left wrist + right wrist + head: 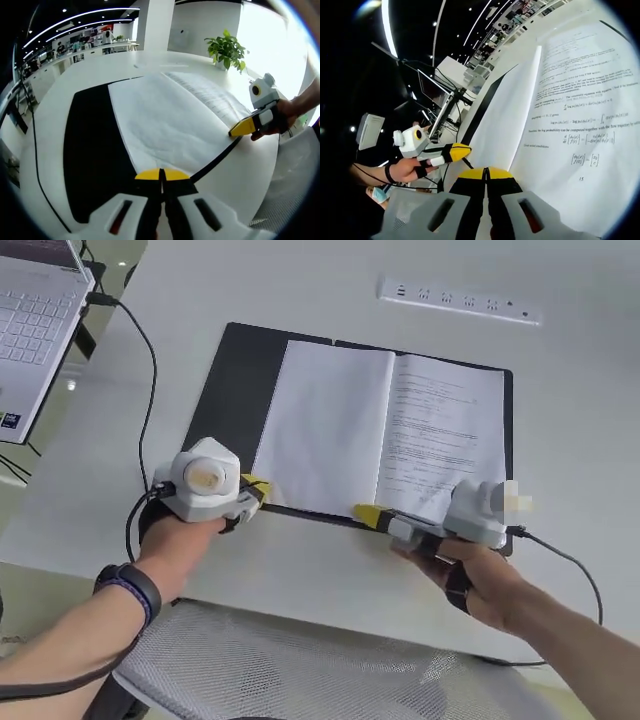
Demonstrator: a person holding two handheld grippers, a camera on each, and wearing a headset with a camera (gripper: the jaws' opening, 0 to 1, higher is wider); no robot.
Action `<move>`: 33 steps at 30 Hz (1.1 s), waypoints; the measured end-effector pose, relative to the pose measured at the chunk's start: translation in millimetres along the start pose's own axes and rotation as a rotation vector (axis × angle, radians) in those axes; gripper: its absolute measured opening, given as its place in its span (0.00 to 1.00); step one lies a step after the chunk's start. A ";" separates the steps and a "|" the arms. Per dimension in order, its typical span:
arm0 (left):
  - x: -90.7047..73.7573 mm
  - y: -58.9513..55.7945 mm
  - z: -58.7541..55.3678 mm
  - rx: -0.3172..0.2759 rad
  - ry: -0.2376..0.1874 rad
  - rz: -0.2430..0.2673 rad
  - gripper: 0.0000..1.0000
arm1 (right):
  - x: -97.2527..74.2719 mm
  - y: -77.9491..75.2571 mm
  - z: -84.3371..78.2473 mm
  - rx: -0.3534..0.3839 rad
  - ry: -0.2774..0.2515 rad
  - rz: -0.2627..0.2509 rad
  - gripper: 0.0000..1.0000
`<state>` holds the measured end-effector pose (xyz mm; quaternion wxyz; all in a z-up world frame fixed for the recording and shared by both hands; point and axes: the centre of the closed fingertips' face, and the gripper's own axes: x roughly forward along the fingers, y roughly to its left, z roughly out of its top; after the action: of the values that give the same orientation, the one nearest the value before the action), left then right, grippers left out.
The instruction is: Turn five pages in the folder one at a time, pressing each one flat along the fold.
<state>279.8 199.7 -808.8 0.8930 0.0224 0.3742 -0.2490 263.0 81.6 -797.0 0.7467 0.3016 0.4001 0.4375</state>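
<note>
The folder lies open on the white table in front of me, with a blank page on its left and a printed page on its right. My left gripper sits at the near left corner of the blank page, its jaws pressed together. My right gripper rests at the near edge by the fold, jaws likewise closed, nothing visible between them. A laptop stands far left.

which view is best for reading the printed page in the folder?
Right gripper view: the printed page is close, and its equations are readable. The head view shows the whole page, but the text is tiny. The left gripper view sees it at a shallow angle, with the lines blurred.
</note>
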 end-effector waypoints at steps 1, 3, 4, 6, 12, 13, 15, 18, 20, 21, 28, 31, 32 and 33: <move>0.0 0.1 0.1 -0.006 0.003 0.000 0.00 | -0.1 -0.2 0.0 0.002 -0.001 -0.003 0.00; 0.3 0.3 0.3 -0.005 0.011 -0.006 0.00 | -0.2 -1.6 0.4 0.006 -0.004 -0.010 0.00; 0.3 0.4 0.4 -0.006 0.015 -0.008 0.00 | -0.4 -2.0 0.8 0.007 -0.005 -0.012 0.00; 0.4 0.0 0.5 -0.014 0.023 -0.017 0.00 | -1.0 -2.8 0.7 0.010 -0.007 -0.016 0.00; 0.1 -11.4 2.4 -0.006 0.049 -0.047 0.11 | -7.0 7.2 2.3 -0.023 0.000 -0.003 0.07; -0.4 -13.7 2.4 0.014 0.059 -0.047 0.13 | -8.7 8.6 3.5 -0.030 -0.004 -0.001 0.07; -2.1 -14.5 4.6 0.015 0.055 -0.044 0.14 | -11.8 8.6 6.5 -0.043 -0.010 -0.008 0.08; -6.0 -14.8 9.6 0.006 0.041 -0.041 0.18 | -18.1 8.5 11.9 -0.075 -0.025 -0.025 0.13; -9.4 -16.4 12.9 0.012 0.038 -0.044 0.21 | -23.6 7.5 14.0 -0.102 -0.025 -0.039 0.15; -11.3 -17.3 14.4 0.019 0.035 -0.046 0.22 | -26.2 6.9 14.2 -0.111 -0.023 -0.046 0.16; -27.0 -20.3 27.4 0.063 0.014 -0.047 0.31 | -56.7 -6.6 22.6 -0.223 -0.021 -0.140 0.22; -32.9 -21.1 30.4 0.063 0.003 -0.048 0.33 | -71.2 -5.4 25.6 -0.265 -0.011 -0.157 0.25; -35.0 -22.3 30.8 0.068 0.000 -0.049 0.34 | -77.9 -7.2 28.4 -0.284 -0.013 -0.171 0.27; -36.5 -23.2 31.1 0.073 0.000 -0.050 0.35 | -82.8 -9.0 30.5 -0.295 -0.014 -0.182 0.27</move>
<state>267.8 187.9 -758.3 0.8851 0.0457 0.3651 -0.2850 268.4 0.5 -761.3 0.8221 0.1543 0.3522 0.4198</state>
